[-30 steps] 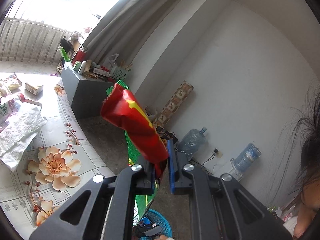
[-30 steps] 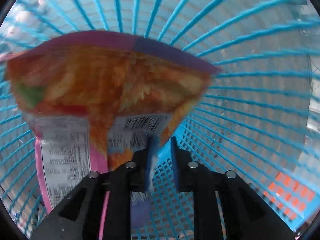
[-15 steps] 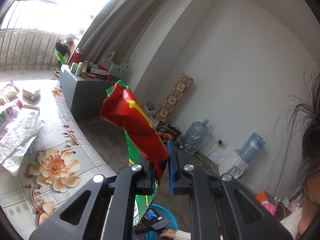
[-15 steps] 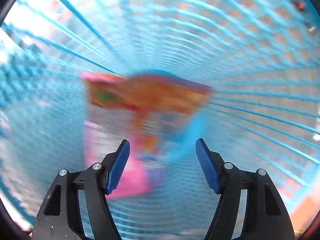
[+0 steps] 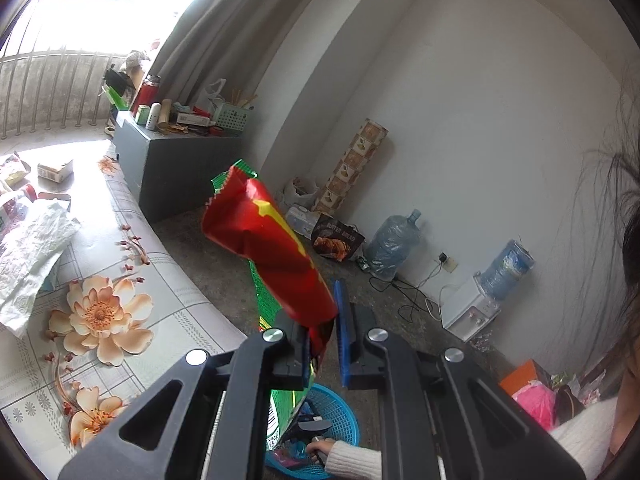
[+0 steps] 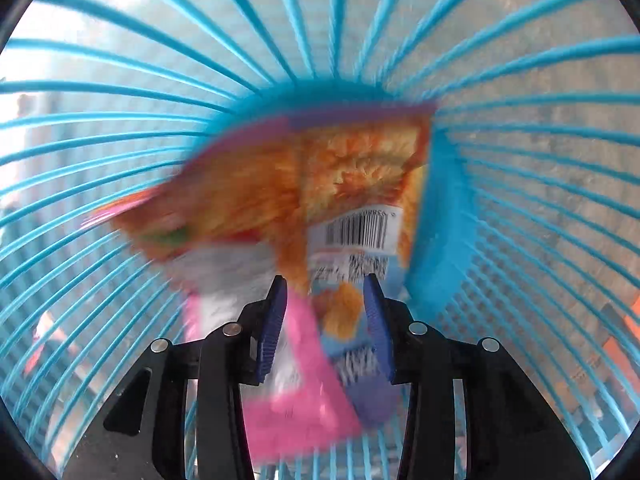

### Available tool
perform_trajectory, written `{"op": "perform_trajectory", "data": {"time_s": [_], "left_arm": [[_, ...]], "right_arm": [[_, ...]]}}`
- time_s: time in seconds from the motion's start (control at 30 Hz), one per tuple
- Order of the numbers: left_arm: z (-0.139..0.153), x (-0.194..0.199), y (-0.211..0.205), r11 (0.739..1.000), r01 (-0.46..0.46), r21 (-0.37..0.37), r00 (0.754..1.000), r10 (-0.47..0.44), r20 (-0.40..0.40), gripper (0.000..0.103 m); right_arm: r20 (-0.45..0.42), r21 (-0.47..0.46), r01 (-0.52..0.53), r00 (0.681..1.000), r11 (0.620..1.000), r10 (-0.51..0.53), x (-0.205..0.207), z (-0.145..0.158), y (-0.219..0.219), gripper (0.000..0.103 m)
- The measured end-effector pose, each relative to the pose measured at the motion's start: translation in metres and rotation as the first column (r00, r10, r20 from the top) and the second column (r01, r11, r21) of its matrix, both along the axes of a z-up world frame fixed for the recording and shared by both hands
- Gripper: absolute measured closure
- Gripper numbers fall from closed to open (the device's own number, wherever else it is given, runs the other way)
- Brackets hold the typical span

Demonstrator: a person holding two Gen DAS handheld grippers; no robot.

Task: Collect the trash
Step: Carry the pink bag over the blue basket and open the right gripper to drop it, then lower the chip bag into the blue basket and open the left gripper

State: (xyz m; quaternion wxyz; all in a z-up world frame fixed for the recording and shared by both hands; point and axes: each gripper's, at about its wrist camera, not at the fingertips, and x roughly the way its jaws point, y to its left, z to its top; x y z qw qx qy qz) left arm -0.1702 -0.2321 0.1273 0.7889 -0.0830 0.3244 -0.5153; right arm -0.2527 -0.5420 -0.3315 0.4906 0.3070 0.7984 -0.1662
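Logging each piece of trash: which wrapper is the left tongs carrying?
Beyond the flowered tablecloth, the left tongs pinch a crinkled red wrapper with a yellow streak. A green wrapper hangs behind it; red is the front one.

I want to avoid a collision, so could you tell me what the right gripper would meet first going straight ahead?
Most likely the orange noodle wrapper lying just ahead of the open right gripper, then the blue basket bottom behind it; blur leaves depth unclear.

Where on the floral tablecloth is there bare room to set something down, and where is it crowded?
On the floral tablecloth, the near stretch is free: around the large peach flower print, between the crumpled white paper and the table's curved edge. It is crowded at the far left, where the small cardboard box and other packets sit beyond the paper.
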Motion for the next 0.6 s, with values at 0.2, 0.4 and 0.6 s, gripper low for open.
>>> {"op": "perform_trajectory", "data": {"time_s": [0.2,0.4,0.6], "left_arm": [[-0.032,-0.031,-0.072,0.966,0.190,0.173,0.982,-0.191,-0.013,0.093],[-0.147,-0.102,-0.195,0.745,0.298,0.596,0.903,-0.422,0.077,0.093],[-0.357,-0.154,-0.294,0.319,0.444,0.837,0.776,-0.605,-0.181,0.085]], "right_arm": [[0.451,-0.212,0.151,0.892,0.966,-0.041,-0.024,0.213,-0.021,0.040],[0.539,-0.324,0.425,0.817,0.845,-0.204,-0.070,0.303,-0.075,0.040],[0.587,-0.355,0.554,0.759,0.753,-0.281,-0.145,0.337,-0.100,0.046]]}}
